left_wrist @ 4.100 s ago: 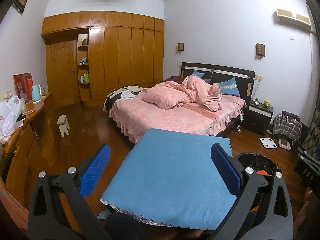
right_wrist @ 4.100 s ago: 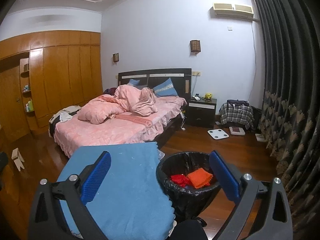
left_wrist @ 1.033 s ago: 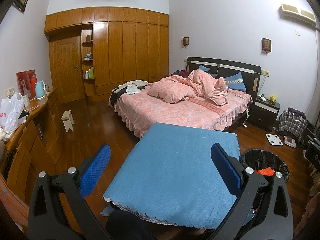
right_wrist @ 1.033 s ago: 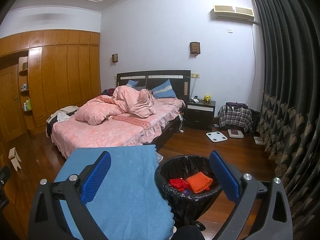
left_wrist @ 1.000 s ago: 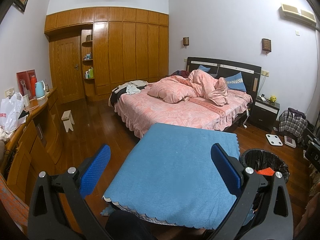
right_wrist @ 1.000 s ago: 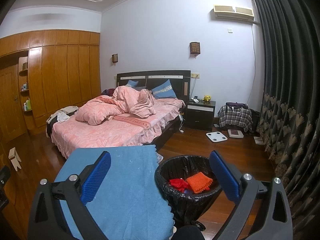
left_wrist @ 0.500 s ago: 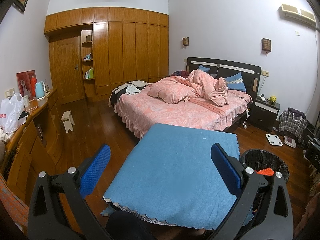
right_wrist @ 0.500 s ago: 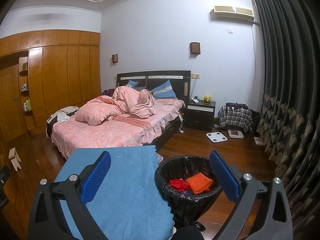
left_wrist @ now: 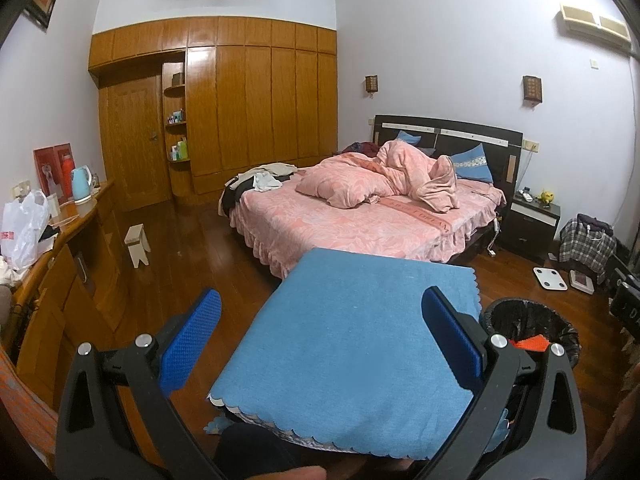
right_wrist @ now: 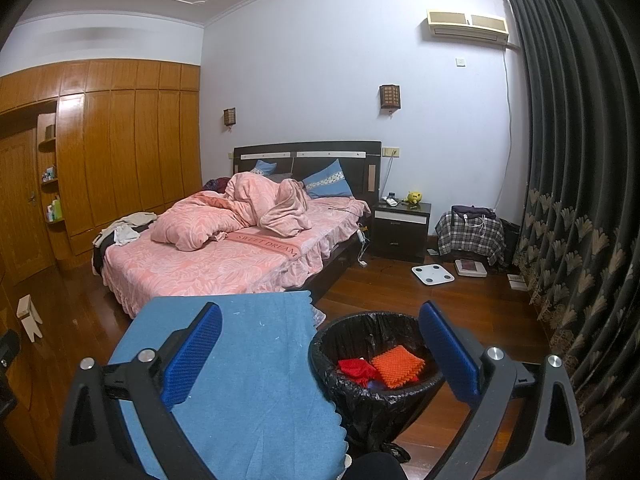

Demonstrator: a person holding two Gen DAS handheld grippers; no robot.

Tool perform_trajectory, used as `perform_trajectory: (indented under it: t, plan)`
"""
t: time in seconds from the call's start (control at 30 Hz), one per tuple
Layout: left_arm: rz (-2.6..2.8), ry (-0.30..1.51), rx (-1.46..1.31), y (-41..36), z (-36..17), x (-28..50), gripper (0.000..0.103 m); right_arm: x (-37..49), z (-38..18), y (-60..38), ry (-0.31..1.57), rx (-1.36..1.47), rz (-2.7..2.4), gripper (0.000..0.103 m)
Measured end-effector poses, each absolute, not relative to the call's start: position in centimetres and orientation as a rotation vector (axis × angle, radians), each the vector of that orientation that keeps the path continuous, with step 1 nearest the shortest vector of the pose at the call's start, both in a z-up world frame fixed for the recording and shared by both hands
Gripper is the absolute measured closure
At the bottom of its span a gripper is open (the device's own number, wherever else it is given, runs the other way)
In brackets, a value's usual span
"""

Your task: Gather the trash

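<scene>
Right wrist view: we held the right gripper (right_wrist: 316, 350) with its jaws spread wide and nothing between them, above the edge of a counter draped in a blue cloth (right_wrist: 248, 376). Just beside the counter stood the bin (right_wrist: 376, 364), lined with a black bag, and in it lay the trash: an orange pad (right_wrist: 398, 365) touching a red scrap (right_wrist: 354, 370). In the left wrist view we kept the left gripper (left_wrist: 318, 330) over the cloth (left_wrist: 352, 344), its jaws likewise spread and holding nothing; the bin (left_wrist: 530, 330) showed at the counter's right corner, an orange piece visible inside. Behind stood a bed (left_wrist: 360, 224) with pink covers, a wardrobe (left_wrist: 256, 104) and a nightstand (right_wrist: 400, 228).
</scene>
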State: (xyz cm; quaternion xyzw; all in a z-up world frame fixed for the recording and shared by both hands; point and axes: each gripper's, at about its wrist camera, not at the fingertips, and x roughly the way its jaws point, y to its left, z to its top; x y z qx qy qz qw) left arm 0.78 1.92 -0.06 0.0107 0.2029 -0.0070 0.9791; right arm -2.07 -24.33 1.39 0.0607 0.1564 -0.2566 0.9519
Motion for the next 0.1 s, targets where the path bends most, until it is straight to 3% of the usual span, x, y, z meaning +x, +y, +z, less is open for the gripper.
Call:
perform_trajectory:
  t: [0.1]
  plan:
    - [-0.016, 0.412, 0.02, 2.16, -0.11, 0.74, 0.005, -2.09, 1.39, -24.31, 0.319, 0.122, -0.522, 0.006]
